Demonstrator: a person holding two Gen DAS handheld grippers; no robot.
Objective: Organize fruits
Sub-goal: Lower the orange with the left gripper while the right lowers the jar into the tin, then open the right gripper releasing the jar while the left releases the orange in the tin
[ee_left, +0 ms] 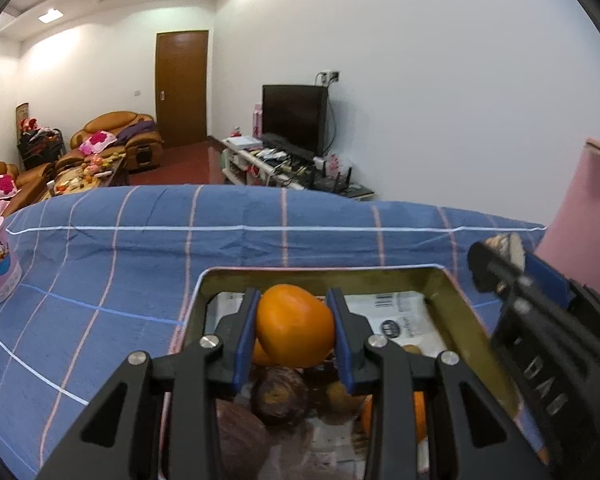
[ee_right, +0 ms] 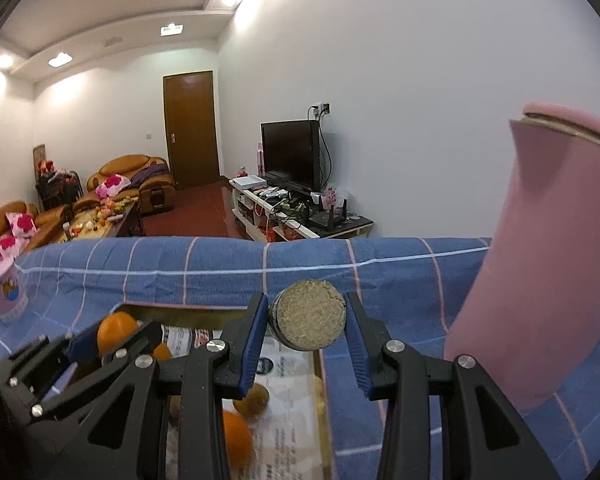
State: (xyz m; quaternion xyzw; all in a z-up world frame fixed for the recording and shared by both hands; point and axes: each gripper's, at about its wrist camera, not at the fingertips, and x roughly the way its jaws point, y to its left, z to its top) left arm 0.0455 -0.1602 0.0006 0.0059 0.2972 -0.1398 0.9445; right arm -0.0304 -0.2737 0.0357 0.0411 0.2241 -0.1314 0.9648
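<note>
Two grips loaded: left gripper [ee_left: 295,334] pinching round orange fruit [ee_left: 294,326], right gripper [ee_right: 307,326] pinching tan cork-topped disc [ee_right: 309,320]; lift w/o squeezing, clear gold rectangular tin tray [ee_left: 458,300] far rim.

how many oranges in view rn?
3. One orange held in the left tongs above the tin; two more in the tin, partly hidden. Others may sit behind the tongs.

Fruits [ee_left: 278,394] in tray [ee_left: 466,304] on table [ee_left: 100,264]
</note>
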